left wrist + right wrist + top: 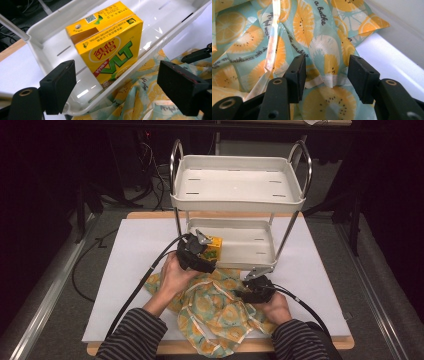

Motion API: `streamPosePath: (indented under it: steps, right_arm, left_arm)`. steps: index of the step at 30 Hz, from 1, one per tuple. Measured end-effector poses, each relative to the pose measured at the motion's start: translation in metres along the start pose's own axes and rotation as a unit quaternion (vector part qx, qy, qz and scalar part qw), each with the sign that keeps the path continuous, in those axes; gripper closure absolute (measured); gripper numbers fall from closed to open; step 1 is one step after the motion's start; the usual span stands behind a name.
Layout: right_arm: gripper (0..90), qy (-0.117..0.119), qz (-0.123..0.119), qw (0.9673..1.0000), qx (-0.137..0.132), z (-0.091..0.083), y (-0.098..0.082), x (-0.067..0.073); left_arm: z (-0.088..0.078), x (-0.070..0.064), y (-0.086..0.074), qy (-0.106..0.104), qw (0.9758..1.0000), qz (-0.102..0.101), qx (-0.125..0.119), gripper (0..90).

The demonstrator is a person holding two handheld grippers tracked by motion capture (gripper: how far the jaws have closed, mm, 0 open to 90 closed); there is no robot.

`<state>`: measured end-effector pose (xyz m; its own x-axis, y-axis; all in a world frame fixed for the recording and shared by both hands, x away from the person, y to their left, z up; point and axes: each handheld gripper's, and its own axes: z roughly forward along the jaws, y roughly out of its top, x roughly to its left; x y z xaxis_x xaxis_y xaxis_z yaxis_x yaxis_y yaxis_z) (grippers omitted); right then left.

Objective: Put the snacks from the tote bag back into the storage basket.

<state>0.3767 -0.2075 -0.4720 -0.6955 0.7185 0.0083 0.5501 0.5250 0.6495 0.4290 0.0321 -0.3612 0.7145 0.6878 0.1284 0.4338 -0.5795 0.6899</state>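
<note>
Broadly, the table (125,270) carries a white sheet, and at twelve o'clock on it stands a two-tier rack (237,195) with chrome posts. Its lower tray (250,247) sits just above the sheet. At six o'clock from the rack a cloth (215,312) printed with orange slices lies crumpled, its far edge tucked under the tray's near rim.

From the high view, the carton (214,249) is a small yellow block at the tray's nine o'clock corner, half hidden behind the left gripper (196,254). The left gripper view gives what the high view cannot: the carton (107,47) stands upright inside the tray (50,37), close to the near wall, green lettering facing the camera. The left gripper (117,86) has its jaws wide apart, one on each side of the carton and nearer the camera, neither pad touching it. At three o'clock in that view a black tip of the other gripper pokes in over the cloth (140,97).

The right gripper (252,292) rests at the cloth's three o'clock side in the high view, its jaws too small to read there. The right gripper view shows them parted over the cloth (319,32), a raised fold between them; I cannot tell whether the pads touch it.
</note>
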Motion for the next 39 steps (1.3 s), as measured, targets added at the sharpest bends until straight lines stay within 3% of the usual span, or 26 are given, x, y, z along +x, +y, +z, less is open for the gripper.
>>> streamPosePath:
  steps: [12, 15, 18, 30, 39]
  right_arm:
    - [49.7, -0.001, 0.0, 1.0, -0.001, 0.0, 0.0, 0.0]
    - [49.7, -0.002, 0.002, 1.0, 0.0, 0.0, 0.0, 0.001]
    - [49.6, -0.002, 0.0, 1.0, 0.0, 0.0, 0.0, 0.0]
    - [49.6, -0.003, 0.002, 1.0, -0.001, 0.0, 0.0, 0.001]
    - [49.6, -0.004, 0.007, 1.0, 0.001, 0.0, 0.001, 0.001]
  left_arm:
    - [-0.019, 0.009, -0.013, -0.013, 0.9993, -0.021, -0.027, 16.6]
    - [-0.03, 0.015, -0.017, -0.033, 0.9968, -0.049, -0.053, 16.6]
    - [-0.037, 0.016, -0.021, -0.031, 0.9961, -0.054, -0.063, 16.8]
    - [-0.049, 0.022, -0.039, -0.03, 0.9957, -0.063, -0.062, 16.9]
    - [-0.062, 0.03, -0.065, -0.025, 0.9928, -0.091, -0.073, 17.2]
